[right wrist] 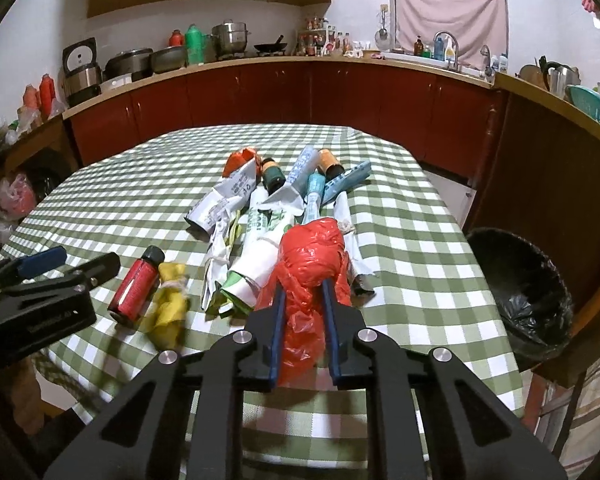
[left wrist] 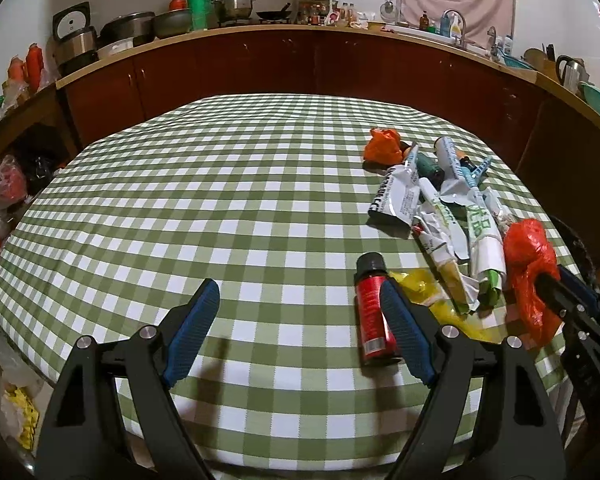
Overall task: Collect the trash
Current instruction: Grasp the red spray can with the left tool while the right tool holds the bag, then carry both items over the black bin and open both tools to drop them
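Note:
My right gripper [right wrist: 303, 284] is shut on a crumpled red plastic bag [right wrist: 312, 248], whose bulk bulges beyond the fingertips above the checked tablecloth [right wrist: 400, 240]. The left wrist view shows the same bag [left wrist: 528, 264] pinched by the right gripper [left wrist: 556, 276] at the far right. Beyond it lies a pile of white and green wrappers and small bottles [right wrist: 260, 220]. My left gripper [left wrist: 300, 286] stands open low over the cloth. A red bottle with a black cap [left wrist: 370, 312] lies by the inner side of its right finger; I cannot tell whether they touch. A yellow wrapper [left wrist: 416, 284] lies beside the bottle.
A bin with a black liner [right wrist: 528, 292] stands off the table's right edge, beside a wooden chair [right wrist: 540, 184]. An orange bag [left wrist: 384, 146] sits at the far end of the pile. Dark red cabinets [left wrist: 260, 64] with cookware on the counter run behind the table.

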